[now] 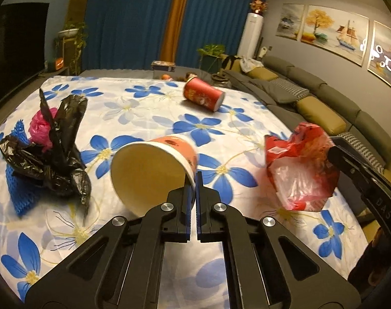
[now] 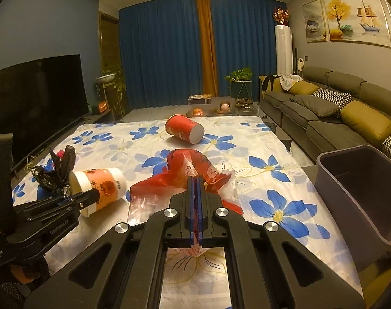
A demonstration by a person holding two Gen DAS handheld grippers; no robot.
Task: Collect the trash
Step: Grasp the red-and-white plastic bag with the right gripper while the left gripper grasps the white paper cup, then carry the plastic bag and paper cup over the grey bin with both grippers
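The left gripper [image 1: 195,177] is clamped on the rim of an orange-and-white paper cup [image 1: 154,170], tipped on its side, looks empty inside. Right gripper [image 2: 197,182] is pinched shut on a red plastic bag [image 2: 195,172], crumpled in the middle of the flowery tablecloth [image 2: 272,180]. Further back a red cup [image 2: 184,128] lies on its side. On the left there's a black bag [image 1: 56,154] with something pink poking out. Grey bin [image 2: 360,190] on the near right, nothing visible in it. The cup's print is too blurry to read.
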